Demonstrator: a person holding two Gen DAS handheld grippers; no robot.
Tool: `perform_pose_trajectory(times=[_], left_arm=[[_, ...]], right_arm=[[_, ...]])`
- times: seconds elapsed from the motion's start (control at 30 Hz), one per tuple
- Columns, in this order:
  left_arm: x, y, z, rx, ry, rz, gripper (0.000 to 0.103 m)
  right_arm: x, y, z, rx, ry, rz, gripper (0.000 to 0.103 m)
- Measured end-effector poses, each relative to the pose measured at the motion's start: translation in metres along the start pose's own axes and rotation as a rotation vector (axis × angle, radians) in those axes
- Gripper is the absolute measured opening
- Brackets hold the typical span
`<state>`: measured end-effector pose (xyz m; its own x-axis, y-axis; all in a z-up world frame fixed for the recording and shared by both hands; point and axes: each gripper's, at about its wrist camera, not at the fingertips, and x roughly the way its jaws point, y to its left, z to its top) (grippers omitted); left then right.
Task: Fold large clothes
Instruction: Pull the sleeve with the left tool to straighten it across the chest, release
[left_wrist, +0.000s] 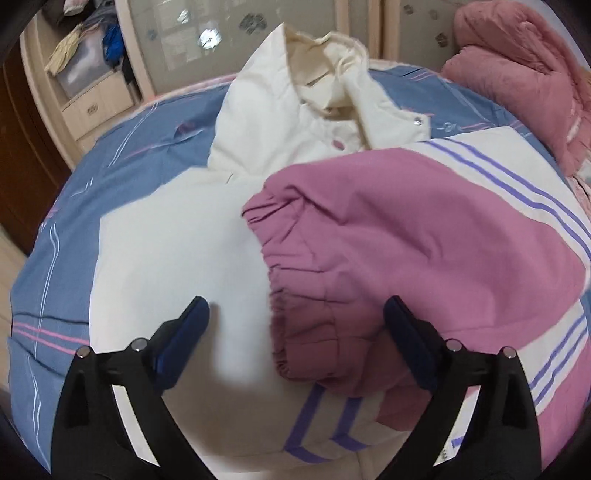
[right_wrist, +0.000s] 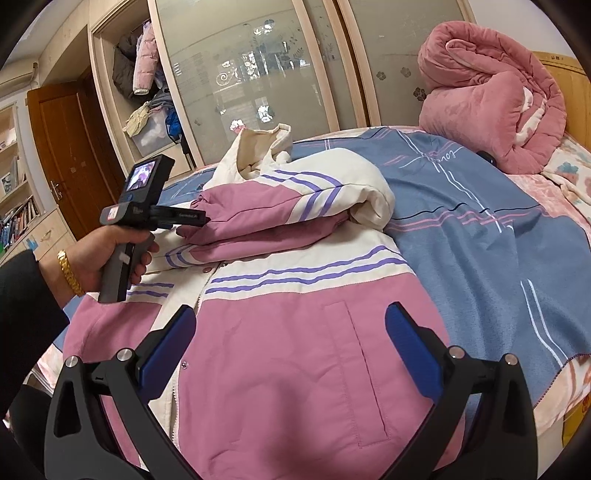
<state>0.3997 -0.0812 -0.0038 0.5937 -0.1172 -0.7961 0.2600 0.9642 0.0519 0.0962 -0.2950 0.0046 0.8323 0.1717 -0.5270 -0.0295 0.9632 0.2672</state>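
While the left gripper (left_wrist: 295, 314) is hanging wide and empty over the folded sleeve (left_wrist: 369, 236), the jacket (right_wrist: 295, 350) is needing smoothing.

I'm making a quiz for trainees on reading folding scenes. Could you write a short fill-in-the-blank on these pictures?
1. The jacket lies on a bed covered by a ____ blanket.
2. The sleeve folded across the jacket's chest ends in a ____ cuff.
3. The left tool has its jaws ____.
4. The rolled quilt near the headboard is ____.

Missing words: blue; pink; open; pink
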Motion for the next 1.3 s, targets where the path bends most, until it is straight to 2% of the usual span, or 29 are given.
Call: perform_pose_trajectory(times=[0.1, 0.2, 0.27, 0.4, 0.43, 0.53, 0.57, 0.63, 0.67, 0.73, 0.87, 0.93, 1.03, 1.13, 1.2, 1.27, 1.3], left_arm=[[-0.009, 0.021, 0.006, -0.120, -0.007, -0.116, 0.097], [-0.016, 0.038, 0.016, -0.219, -0.029, -0.161, 0.097], [-0.013, 0.042, 0.022, -0.237, -0.019, -0.169, 0.097], [0.012, 0.033, 0.021, -0.222, 0.069, -0.150, 0.094], [0.018, 0.030, 0.020, -0.212, 0.082, -0.145, 0.085], [0.025, 0.025, 0.017, -0.236, 0.078, -0.187, 0.034], [0.024, 0.028, 0.015, -0.253, 0.070, -0.182, 0.023], [0.016, 0.027, 0.017, -0.227, 0.045, -0.186, 0.018], [0.009, 0.024, 0.020, -0.176, 0.022, -0.170, 0.016], [-0.008, 0.023, 0.025, -0.117, -0.024, -0.134, 0.016], [-0.044, 0.045, 0.036, -0.136, -0.091, -0.121, 0.015], [-0.058, 0.058, 0.036, -0.125, -0.116, -0.084, 0.015], [-0.064, 0.080, 0.030, -0.123, -0.109, -0.039, 0.016], [-0.055, 0.099, 0.016, -0.134, -0.068, -0.035, 0.019], [-0.044, 0.109, 0.005, -0.155, -0.044, -0.029, 0.023], [-0.029, 0.111, -0.007, -0.157, -0.012, -0.011, 0.040], [-0.022, 0.110, -0.013, -0.148, -0.005, 0.006, 0.045]], right_arm=[[-0.001, 0.002, 0.000, -0.011, -0.005, 0.004, 0.102], [0.002, 0.003, -0.002, -0.013, 0.005, 0.001, 0.102], [0.002, 0.002, -0.002, -0.010, 0.006, 0.003, 0.102], [0.003, 0.004, -0.003, -0.012, 0.011, 0.003, 0.102], [0.003, 0.004, -0.003, -0.014, 0.012, 0.002, 0.102], [0.004, 0.002, -0.004, -0.013, 0.016, 0.000, 0.102], [0.004, 0.001, -0.004, -0.012, 0.017, -0.002, 0.102], [0.004, 0.000, -0.004, -0.009, 0.019, -0.004, 0.102], [0.004, 0.000, -0.004, -0.009, 0.019, -0.004, 0.102], [0.004, 0.000, -0.004, -0.007, 0.019, -0.004, 0.102], [0.006, 0.002, -0.004, -0.011, 0.027, -0.001, 0.102], [0.006, 0.003, -0.004, -0.012, 0.028, 0.004, 0.102], [0.007, 0.005, -0.005, -0.016, 0.031, 0.007, 0.102], [0.010, 0.006, -0.004, -0.019, 0.038, 0.008, 0.102], [0.011, 0.007, -0.005, -0.023, 0.043, 0.008, 0.102], [0.012, 0.007, -0.005, -0.026, 0.046, 0.008, 0.102], [0.013, 0.007, -0.005, -0.027, 0.049, 0.007, 0.102]])
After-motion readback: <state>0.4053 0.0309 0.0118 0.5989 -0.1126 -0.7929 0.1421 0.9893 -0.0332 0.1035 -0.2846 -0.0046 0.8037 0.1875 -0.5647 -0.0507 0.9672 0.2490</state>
